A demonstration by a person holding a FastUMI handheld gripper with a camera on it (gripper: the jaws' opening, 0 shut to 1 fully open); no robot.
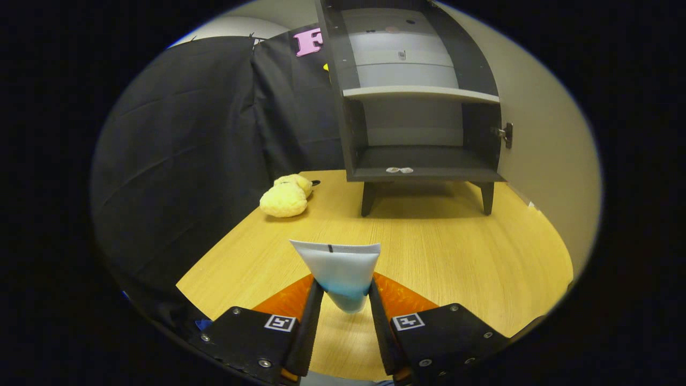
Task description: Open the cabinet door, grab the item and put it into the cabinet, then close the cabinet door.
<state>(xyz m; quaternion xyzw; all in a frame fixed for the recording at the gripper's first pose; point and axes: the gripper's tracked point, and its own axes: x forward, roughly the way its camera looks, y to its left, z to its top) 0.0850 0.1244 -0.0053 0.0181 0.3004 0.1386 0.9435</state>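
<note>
A white tube with a blue band [341, 272] is clamped between my fingers, its flat crimped end pointing ahead and raised off the wooden table [455, 252]. My gripper [345, 297] is shut on it. Beyond it, at the table's far side, stands a dark cabinet [423, 91] on short legs with its door swung open. Its lower compartment [418, 158] holds two small pale pieces at the front lip, and a light shelf [420, 94] runs above it.
A yellow plush toy [286, 197] lies on the table left of the cabinet. Black cloth hangs along the left and behind. A beige wall [541, 134] stands right of the cabinet, with a door hinge [506, 134] on that side.
</note>
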